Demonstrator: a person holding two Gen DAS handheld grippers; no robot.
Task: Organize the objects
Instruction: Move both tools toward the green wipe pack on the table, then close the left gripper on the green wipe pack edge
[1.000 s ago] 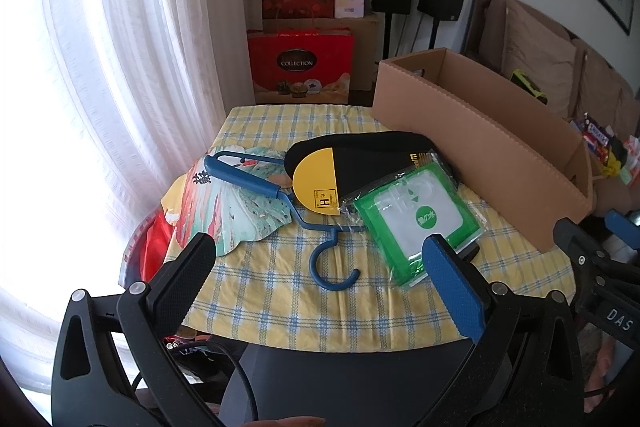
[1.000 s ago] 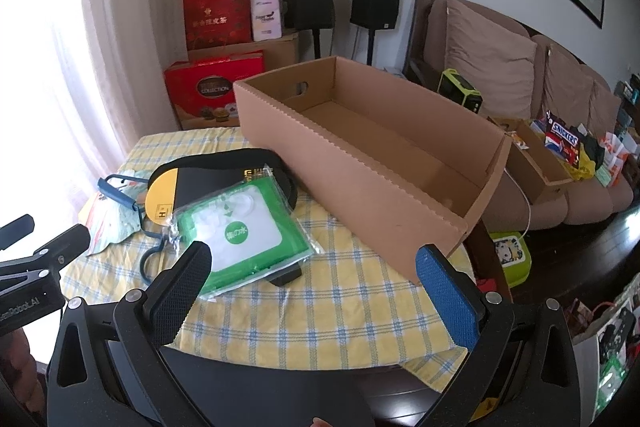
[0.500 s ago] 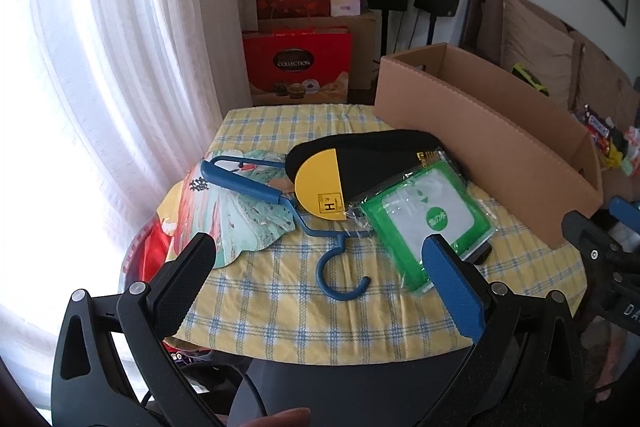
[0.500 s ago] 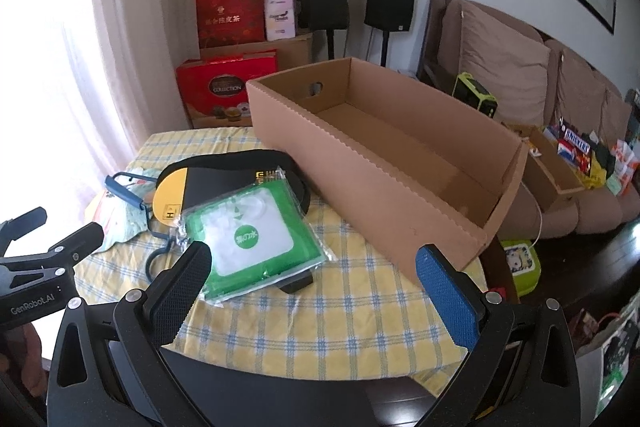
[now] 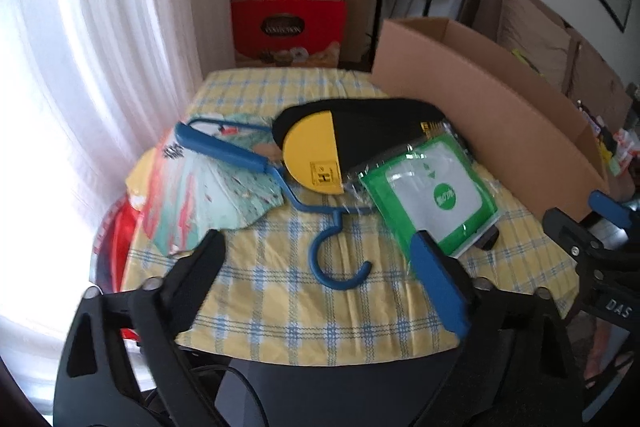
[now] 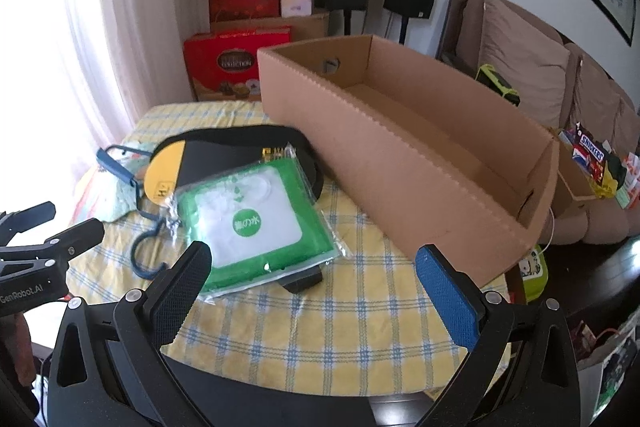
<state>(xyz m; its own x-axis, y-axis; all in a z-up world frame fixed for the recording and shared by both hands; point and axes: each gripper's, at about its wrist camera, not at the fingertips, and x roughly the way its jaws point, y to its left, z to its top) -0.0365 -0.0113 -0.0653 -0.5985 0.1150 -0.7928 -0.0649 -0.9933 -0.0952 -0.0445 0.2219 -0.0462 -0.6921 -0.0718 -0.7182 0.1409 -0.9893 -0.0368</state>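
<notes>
So nothing's been packed yet: the cardboard box [image 6: 404, 163] is seen sitting empty on the far right side of the counter [image 6: 360, 327], and everything else is left piled beside it. The green packet [image 5: 434, 195] is laid on top of the black-and-yellow insole [image 5: 348, 151], and the blue hanger [image 5: 288, 195] is tucked partly under both, with its hook [image 5: 340, 263] stuck out toward the near edge. A colourful paper fan [image 5: 208, 195] is spread under the hanger's bar on the window side.

What's changed over the last second: both tools have been brought lower and closer to the pile, so the items are shown bigger in both wrist views than before. The left tool [image 5: 316, 267] was held fully wide a second ago, and now its jaws are closing, with nothing gripped; the hanger's hook is framed between its fingers [image 5: 436, 275] but is not touched. The right tool [image 6: 316, 267] is kept wide open and empty, lined up near the front edge of the green packet.

Judging from that, a first pick is being set up, probably the hanger for the left side and maybe the packet for the right. The packet will likely be slippery, and the hanger could drag the stack along since it's pinned underneath.
</notes>
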